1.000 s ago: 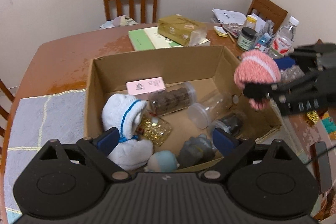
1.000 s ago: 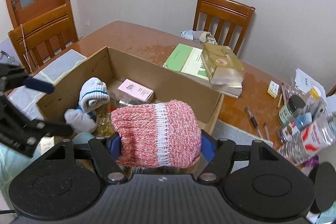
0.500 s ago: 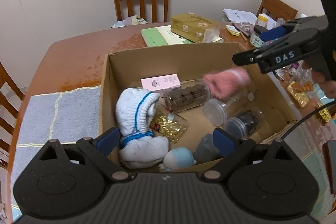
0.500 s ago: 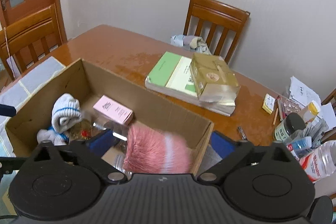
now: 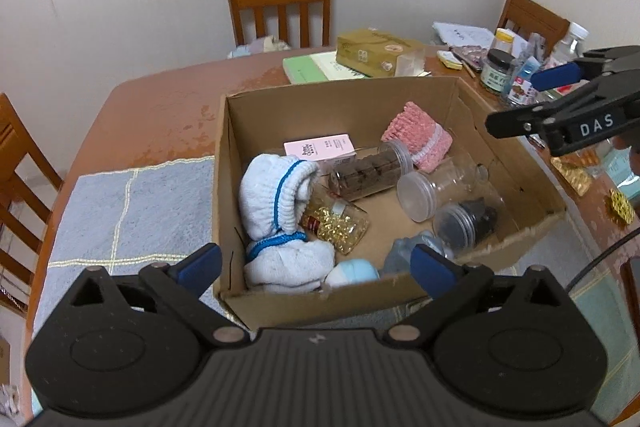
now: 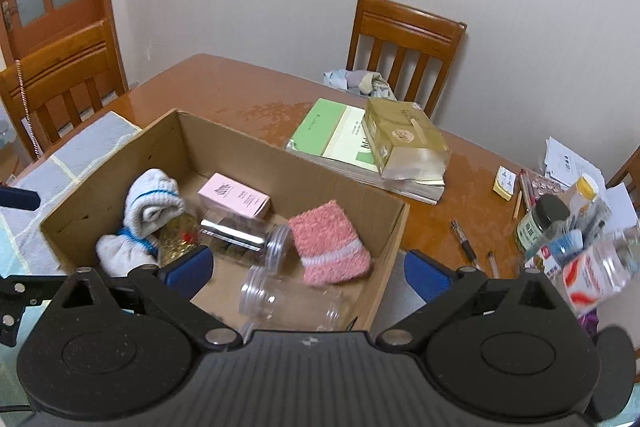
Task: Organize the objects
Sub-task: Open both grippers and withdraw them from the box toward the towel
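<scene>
The left gripper [image 5: 316,265] has its jaws wide apart and empty, hovering at the near edge of the cardboard box [image 5: 320,303]. The right gripper [image 6: 306,267] likewise has its jaws spread with nothing between them, above the box's right edge; its side reads "DAS" in the left wrist view.

Inside the box, the pink knitted sock [image 5: 418,135] lies near the far right corner, resting against a clear jar of brown pieces [image 5: 370,171]. Beside these lie an empty clear jar [image 5: 436,189], a jar with dark contents [image 5: 466,221], a bottle of golden capsules [image 5: 340,225], a pink carton [image 5: 320,149] whose print is too small to read, and white socks with blue stripes [image 5: 280,219].

On the surface beyond the box's far edge, a gold packet [image 6: 404,141] sits on a green book [image 6: 332,135].
</scene>
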Tool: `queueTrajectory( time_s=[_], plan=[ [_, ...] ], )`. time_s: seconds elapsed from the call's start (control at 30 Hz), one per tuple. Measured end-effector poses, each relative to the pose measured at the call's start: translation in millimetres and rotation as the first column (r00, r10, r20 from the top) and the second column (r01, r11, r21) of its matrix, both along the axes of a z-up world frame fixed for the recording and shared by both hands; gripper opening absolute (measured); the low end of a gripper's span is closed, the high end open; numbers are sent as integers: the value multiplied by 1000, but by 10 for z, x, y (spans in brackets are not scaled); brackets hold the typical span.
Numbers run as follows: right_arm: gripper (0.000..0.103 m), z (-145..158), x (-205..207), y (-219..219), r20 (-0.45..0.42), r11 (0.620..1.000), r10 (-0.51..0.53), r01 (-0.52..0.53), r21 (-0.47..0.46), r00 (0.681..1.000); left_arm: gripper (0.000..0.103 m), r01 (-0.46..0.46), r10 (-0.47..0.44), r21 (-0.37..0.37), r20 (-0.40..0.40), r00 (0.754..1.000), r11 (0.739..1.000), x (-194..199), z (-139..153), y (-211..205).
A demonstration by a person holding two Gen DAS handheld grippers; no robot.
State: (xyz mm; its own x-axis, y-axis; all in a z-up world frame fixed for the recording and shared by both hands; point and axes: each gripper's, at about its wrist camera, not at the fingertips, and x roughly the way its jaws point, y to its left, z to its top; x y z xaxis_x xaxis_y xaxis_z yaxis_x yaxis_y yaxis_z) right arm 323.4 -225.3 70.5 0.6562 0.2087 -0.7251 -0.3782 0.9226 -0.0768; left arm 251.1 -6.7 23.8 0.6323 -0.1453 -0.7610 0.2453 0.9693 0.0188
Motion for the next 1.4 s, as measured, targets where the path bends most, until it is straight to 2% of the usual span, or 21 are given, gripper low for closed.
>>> queueTrajectory(
  time_s=[0.13,0.33,0.63,1.03,1.3,1.4],
  plan=[
    [103,-45,-275,-29,-18,999,-40,41,28,999,101,14,-14,-15,-15,1000,1000,-194,-68,22],
    [103,-128,-636,-12,-27,995,-89,90,47,996,101,-2,2,9,-40,999,1000,-479,-249,26],
    [103,-340,-953,86,-31,990,-144,144,4,989,101,-9,6,-31,-101,995,999,-667,-503,-16],
    [103,-709,-1018,366,-155,991,-123,129,31,980,101,-48,46,-12,-129,991,999,-722,-682,136],
    [103,-927,-894,599,-231,990,-108,126,62,967,101,-84,82,-10,-132,988,996,-666,-714,377],
    [103,-988,-851,654,-238,988,-132,146,44,962,101,-85,82,-12,-139,987,996,-639,-732,435]
  ],
)
